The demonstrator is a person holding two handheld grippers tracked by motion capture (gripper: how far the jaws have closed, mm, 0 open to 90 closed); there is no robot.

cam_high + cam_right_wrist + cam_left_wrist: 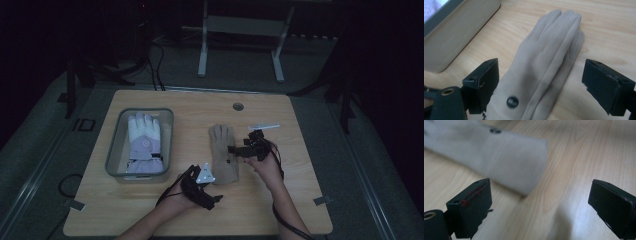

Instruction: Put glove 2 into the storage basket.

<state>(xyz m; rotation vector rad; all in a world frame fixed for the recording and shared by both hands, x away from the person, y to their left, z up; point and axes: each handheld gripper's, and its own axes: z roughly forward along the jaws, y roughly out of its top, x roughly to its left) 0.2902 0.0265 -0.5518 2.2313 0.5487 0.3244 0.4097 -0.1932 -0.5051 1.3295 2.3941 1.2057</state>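
Glove (223, 154): lying flat, long axis running away from the person.
Left gripper (199, 176): gaping empty, nearing the cuff.
Right gripper (243, 146): gaping empty, hovering beside the glove.

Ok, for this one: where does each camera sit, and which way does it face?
High view: above the person's side, looking forward and down on the table; both forearms, left tongs, right tongs.
Left gripper view: on the left tongs, low over the wood, facing the beige glove's cuff; open black jaws.
Right gripper view: on the right tongs, along the beige glove toward the grey bin; open jaws.
All three share the beige glove.
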